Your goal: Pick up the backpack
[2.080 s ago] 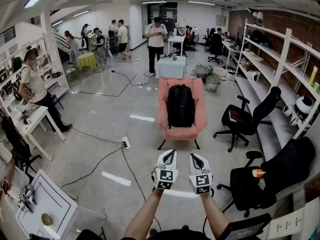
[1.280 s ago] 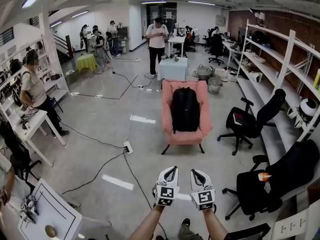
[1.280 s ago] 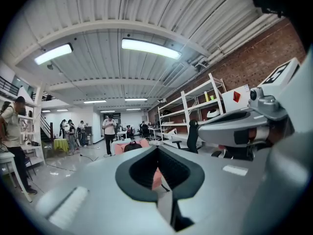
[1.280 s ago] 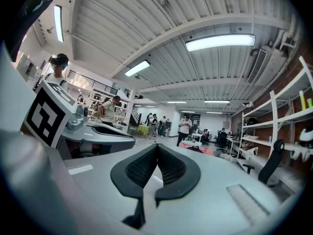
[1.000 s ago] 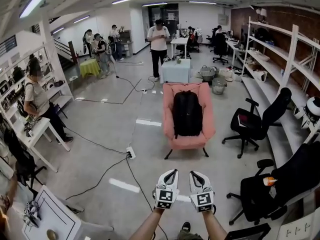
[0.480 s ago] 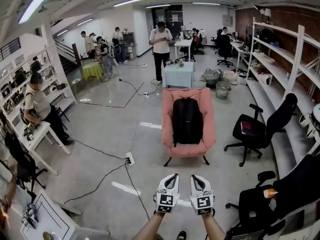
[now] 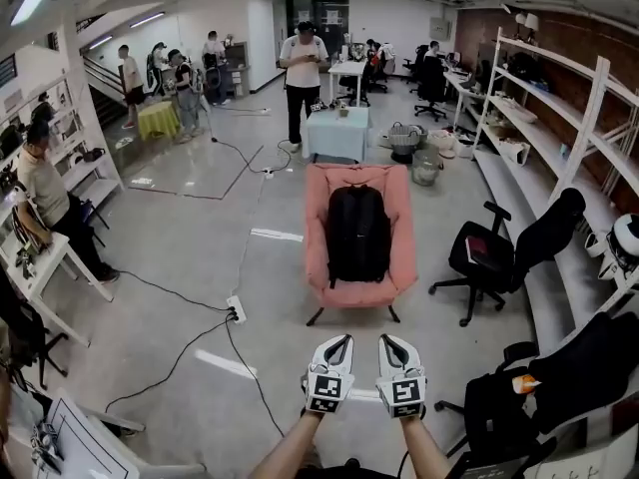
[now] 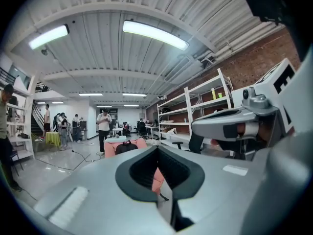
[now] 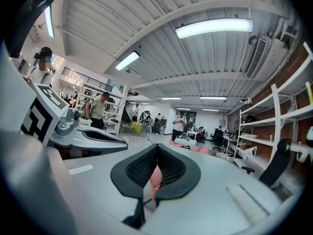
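The backpack (image 7: 357, 234) is black and stands upright on the seat of a pink armchair (image 7: 318, 259), leaning on its backrest, in the middle of the room. It is well apart from both grippers, with a stretch of bare floor between.

I judge that the step in hand is the approach: nothing is grasped yet, and the backpack is out of reach. The next move calls for walking up to the front of the armchair, then opening at least one gripper and bringing it to a part that is easy to pinch, probably the top handle or a shoulder strap. These are too small to make out from here. A floor cable (image 7: 190, 335) and a power strip (image 7: 236, 313) lie to the left of the way, and a black office chair (image 7: 497, 252) stands to the right of the armchair, so the path straight ahead looks free.

The left gripper (image 7: 341, 340) and the right gripper (image 7: 389, 340) are held side by side low in the head view, pointing nearly level toward the armchair. In each gripper view the two dark pads meet at the tips, so the jaws are pressed together. Nothing is between them; only the far pink of the armchair shows through the hollow behind the tips. Both grippers touch nothing.
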{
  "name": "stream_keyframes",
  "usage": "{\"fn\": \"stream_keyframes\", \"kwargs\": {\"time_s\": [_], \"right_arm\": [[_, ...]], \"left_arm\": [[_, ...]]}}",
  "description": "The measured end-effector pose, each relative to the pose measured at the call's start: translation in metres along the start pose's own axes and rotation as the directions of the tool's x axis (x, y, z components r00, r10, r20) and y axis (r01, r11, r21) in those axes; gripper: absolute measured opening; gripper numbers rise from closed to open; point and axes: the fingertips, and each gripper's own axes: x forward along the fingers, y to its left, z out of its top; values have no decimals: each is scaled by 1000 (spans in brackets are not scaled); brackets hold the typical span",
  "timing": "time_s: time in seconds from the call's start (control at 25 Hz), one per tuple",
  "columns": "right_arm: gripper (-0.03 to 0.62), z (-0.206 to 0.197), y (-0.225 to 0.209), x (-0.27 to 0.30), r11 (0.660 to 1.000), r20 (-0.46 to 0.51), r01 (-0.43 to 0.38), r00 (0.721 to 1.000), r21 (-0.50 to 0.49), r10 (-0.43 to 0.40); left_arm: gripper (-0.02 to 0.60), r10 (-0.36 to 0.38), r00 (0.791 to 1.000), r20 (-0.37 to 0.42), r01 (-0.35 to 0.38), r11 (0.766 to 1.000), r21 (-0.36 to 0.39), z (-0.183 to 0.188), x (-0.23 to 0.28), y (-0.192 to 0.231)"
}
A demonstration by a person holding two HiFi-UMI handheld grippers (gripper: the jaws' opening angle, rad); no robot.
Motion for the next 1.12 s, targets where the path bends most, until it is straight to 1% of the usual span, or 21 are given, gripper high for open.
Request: {"fn": "stream_keyframes", "kwargs": {"time_s": [0.12,0.24,0.44,0.6,0.72,0.84,0.92,1.04,1.12], "right_arm": [[14,15,6,36,1000,20,17,1000,-24,-16],[14,30,18,67,999,8,36,999,-19,-36],[14,43,48,111,999,-6,31,999,-37,-31],[14,40,57,137,999,-10,20,1000,-51,-20],[14,32,47,152,999,-14,22,1000,-37,-23],[14,26,26,167,999,-38,50,998,-12,-50],[14,17,5,182,999,-34,51,998,1,-51],[14,-16,-30,213,999,-26,30,999,37,-29],[14,-22,-58,232,998,-29,26,999,55,-24]], "left_arm": [[2,-15,1000,21,15,1000,-3,11,17,37],[2,-61,998,33,61,998,18,14,23,66],[2,-81,996,24,81,997,4,0,26,111],[2,-82,997,-3,82,997,-9,-12,41,138],[2,-83,996,-18,83,996,-10,-20,58,146],[2,-77,996,-46,77,997,-20,-33,81,150],[2,-72,996,-49,71,997,-21,-36,104,151],[2,-52,997,-59,51,999,-10,-37,147,157],[2,-35,997,-73,35,999,-3,-33,182,162]]}}
